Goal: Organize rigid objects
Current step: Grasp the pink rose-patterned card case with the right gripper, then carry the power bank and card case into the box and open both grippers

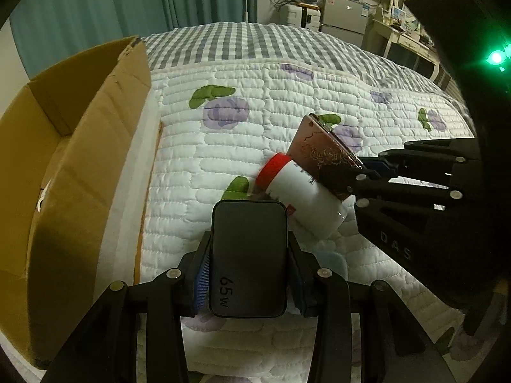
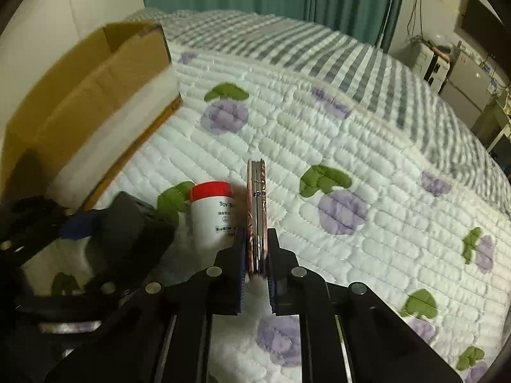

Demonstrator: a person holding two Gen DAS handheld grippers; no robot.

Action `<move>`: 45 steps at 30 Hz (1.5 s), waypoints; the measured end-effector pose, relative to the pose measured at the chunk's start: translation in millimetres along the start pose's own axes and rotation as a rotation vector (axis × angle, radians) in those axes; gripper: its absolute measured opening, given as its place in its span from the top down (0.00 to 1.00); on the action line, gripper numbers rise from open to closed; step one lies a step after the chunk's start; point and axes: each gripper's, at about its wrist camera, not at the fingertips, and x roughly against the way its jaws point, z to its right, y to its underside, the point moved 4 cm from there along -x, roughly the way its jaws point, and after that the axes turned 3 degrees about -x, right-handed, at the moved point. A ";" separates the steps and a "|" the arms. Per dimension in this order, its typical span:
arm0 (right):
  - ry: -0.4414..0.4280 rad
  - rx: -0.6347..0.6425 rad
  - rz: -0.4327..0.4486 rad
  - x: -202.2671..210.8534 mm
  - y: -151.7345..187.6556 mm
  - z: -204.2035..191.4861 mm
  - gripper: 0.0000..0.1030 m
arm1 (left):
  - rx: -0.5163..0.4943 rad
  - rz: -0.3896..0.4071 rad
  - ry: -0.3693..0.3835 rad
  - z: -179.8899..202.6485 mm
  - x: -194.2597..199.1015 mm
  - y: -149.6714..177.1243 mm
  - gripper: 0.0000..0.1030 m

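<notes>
- The left gripper (image 1: 249,274) has its jaws clamped on the flat sides of a black charger (image 1: 248,258), lifted over the bed (image 1: 319,102); the cardboard box (image 1: 80,146) stands open just to its left, probably the destination
- The right gripper (image 2: 257,268) pinches a slim rose-gold case (image 2: 256,210) edge-on, jaws narrow, so the thin faces bear the grip
- A red-capped white bottle (image 1: 303,198) lies on the quilt beside the case, not gripped

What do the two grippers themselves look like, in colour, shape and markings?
Both the left gripper and the right gripper are black, built of flat linkage bars joined by round silver pivot pins. Their jaws carry blue ribbed pads. The right gripper's body bears pale letters "DAS", and a green light glows above it. No cables or sleeves are visible.
</notes>
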 end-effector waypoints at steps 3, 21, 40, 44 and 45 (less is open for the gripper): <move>0.010 0.006 0.021 4.2 -2.0 -1.6 0.91 | 0.001 0.005 0.003 -0.4 2.0 -1.8 0.59; 0.229 -0.016 0.291 166.1 -26.0 -34.2 0.91 | 0.004 0.297 0.104 -25.2 143.1 -36.7 0.59; 0.032 0.108 0.307 126.7 -106.4 -187.4 0.91 | 0.107 0.278 -0.058 -182.7 127.1 -19.5 0.59; 0.017 0.108 0.248 84.6 -111.5 -194.2 0.91 | 0.087 0.248 -0.056 -190.9 105.2 -19.7 0.59; 0.015 0.105 0.236 76.1 -111.6 -194.2 0.91 | 0.080 0.243 -0.054 -191.4 101.2 -20.3 0.59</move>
